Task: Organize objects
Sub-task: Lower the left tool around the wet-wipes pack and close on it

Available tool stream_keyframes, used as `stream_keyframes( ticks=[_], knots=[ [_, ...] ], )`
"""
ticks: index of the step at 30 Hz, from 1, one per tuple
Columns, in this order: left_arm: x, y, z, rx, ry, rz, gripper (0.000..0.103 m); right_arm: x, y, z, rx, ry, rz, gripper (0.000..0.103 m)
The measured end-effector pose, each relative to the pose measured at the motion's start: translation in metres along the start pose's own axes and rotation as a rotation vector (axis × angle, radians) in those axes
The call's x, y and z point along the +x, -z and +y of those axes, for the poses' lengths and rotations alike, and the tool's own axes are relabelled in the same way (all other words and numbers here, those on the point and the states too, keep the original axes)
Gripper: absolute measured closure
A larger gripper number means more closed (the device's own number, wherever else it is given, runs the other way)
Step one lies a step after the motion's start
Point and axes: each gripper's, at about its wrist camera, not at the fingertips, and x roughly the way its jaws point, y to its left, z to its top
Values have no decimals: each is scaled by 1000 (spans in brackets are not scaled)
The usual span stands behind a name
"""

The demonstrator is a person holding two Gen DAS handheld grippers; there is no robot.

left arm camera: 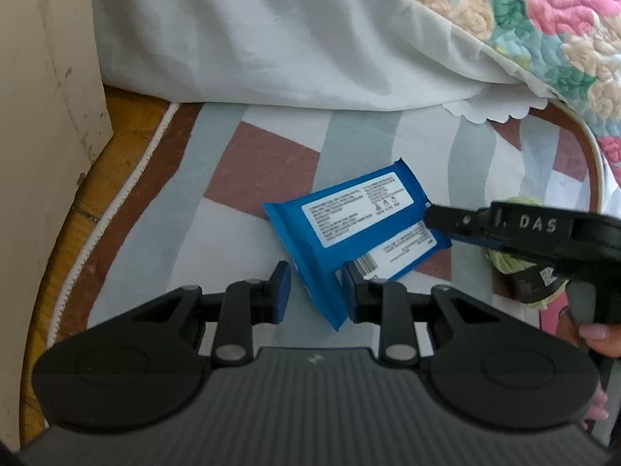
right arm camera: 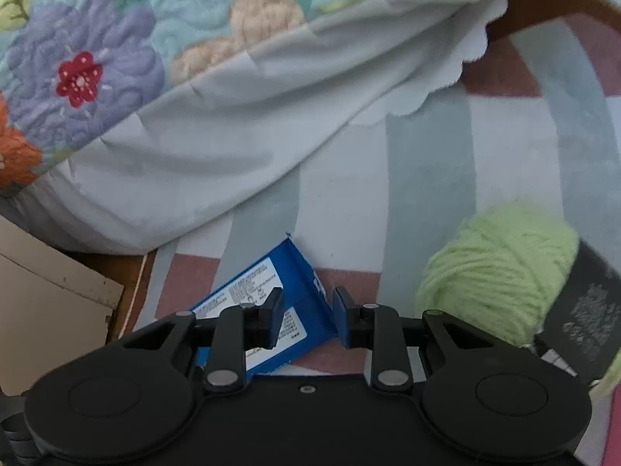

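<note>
A blue wipes pack [left arm camera: 349, 209] with a white printed label lies tilted on the striped bed sheet [left arm camera: 233, 240]. My left gripper [left arm camera: 315, 293] is shut on its near end. From the right, my right gripper [left arm camera: 431, 217] pinches the pack's far right corner. In the right wrist view the blue pack [right arm camera: 271, 283] sits between the pads of my right gripper [right arm camera: 309, 314], which is shut on it. A blue piece with a barcode label [left arm camera: 403, 256] shows underneath; I cannot tell if it is a separate pack.
A light green yarn ball [right arm camera: 496, 268] with a black band lies right of the pack. A white-backed floral quilt [left arm camera: 562, 19] covers the far side. A beige cabinet [left arm camera: 46, 116] and the wooden bed edge [left arm camera: 97, 202] stand at left. A hand [left arm camera: 594, 334] holds the right gripper.
</note>
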Motion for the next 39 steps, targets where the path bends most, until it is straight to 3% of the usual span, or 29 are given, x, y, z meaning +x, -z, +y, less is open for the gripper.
stream_keyframes(
  ticks=[8,22,25,29,31,34,35,36,39],
  knots=[
    [2,3,-3,2,50,12,76,-6,18,2,-48,-23,40,71],
    [-13,32,-29,95,27,125,76,-59,97,-6,-109,-64,70,71],
    [-17,39,-32,124,7,117,76,-65,108,-7,-136,-49,50,68],
    [-21,40,-24,137,-46,61,59,-68,115,-6,-186,1,-9,60],
    [-21,39,-15,106,-24,43,58,-63,115,-4,-208,10,-15,55],
    [-20,40,-8,85,28,20,65,-57,117,-3,-203,-15,-36,50],
    [-20,41,-9,101,51,24,78,-57,118,-2,-206,-25,-42,50],
    [-20,43,-11,103,78,33,80,-56,119,-1,-207,-38,-41,49],
    [-23,52,-21,123,60,28,80,-57,122,4,-214,-46,-40,49]
  ],
)
